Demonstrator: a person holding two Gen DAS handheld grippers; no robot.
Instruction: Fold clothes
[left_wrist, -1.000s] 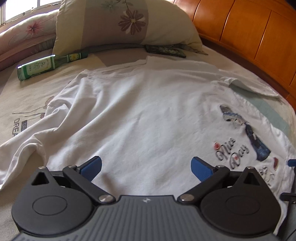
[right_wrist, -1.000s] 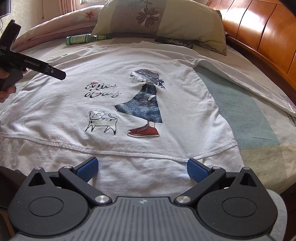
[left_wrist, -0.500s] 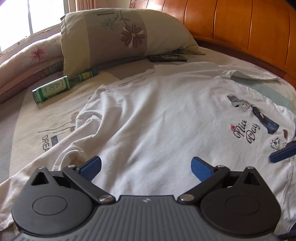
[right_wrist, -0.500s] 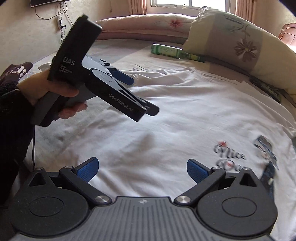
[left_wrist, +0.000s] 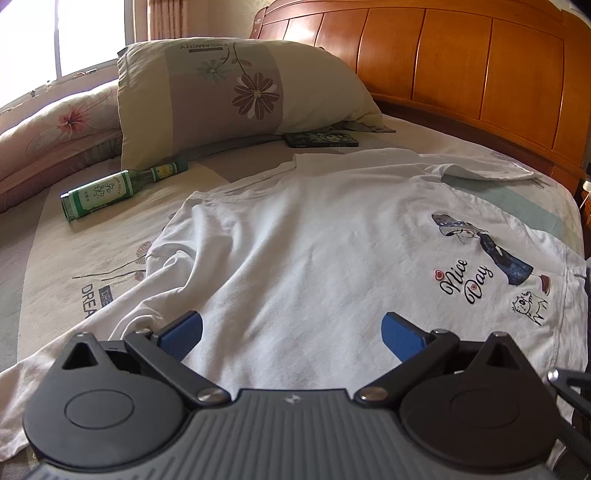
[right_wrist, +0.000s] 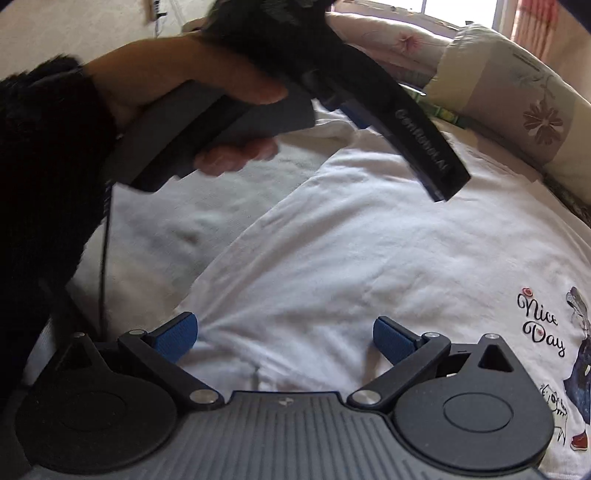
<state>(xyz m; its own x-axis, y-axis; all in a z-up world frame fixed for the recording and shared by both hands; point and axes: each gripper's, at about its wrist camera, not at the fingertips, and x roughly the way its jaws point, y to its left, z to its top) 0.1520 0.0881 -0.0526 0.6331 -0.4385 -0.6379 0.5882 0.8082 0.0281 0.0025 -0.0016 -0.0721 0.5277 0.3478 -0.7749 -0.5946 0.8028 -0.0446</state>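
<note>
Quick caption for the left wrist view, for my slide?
Open left gripper over a white T-shirt spread on the bed, green bottle by the pillow.

R hand-held gripper (right_wrist: 284, 338) swung left, nearer L hand-held gripper (right_wrist: 369, 122).

White shirt (left_wrist: 295, 258) with a girl print; green bottle (left_wrist: 110, 188); floral beige pillow (left_wrist: 229, 92); orange wooden headboard (left_wrist: 480, 74).

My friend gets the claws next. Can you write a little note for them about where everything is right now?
Left claw: open, empty, low over the white T-shirt.
Right claw: open, empty, over the shirt too.
Shirt lies spread print-up on the bed, one sleeve rumpled.
Green bottle lies beside the pillow, off the shirt.
Done: no fold visible.
Left: all the folding.
</note>
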